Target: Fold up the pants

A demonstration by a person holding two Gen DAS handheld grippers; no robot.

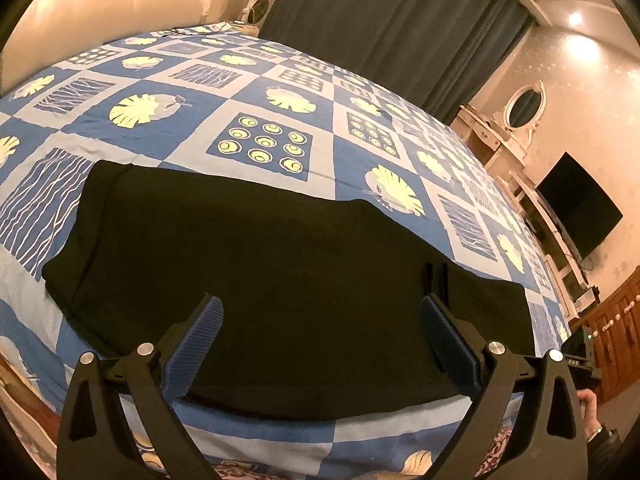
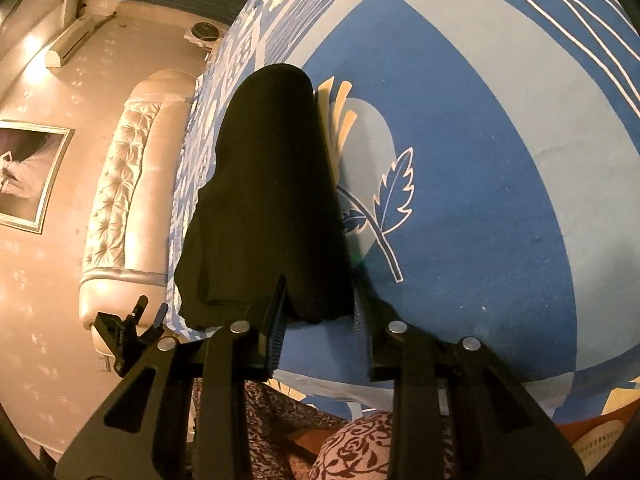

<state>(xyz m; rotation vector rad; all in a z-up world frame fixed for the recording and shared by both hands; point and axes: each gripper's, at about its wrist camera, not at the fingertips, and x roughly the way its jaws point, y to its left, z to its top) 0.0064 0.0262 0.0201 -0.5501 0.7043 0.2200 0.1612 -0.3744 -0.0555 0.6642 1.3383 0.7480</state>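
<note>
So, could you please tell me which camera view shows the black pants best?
The left wrist view: the pants lie spread across the bedspread, nearly whole. The right wrist view shows them end-on, foreshortened.

Bedspread [image 1: 256,92] open beyond pants [image 1: 256,280]
</note>
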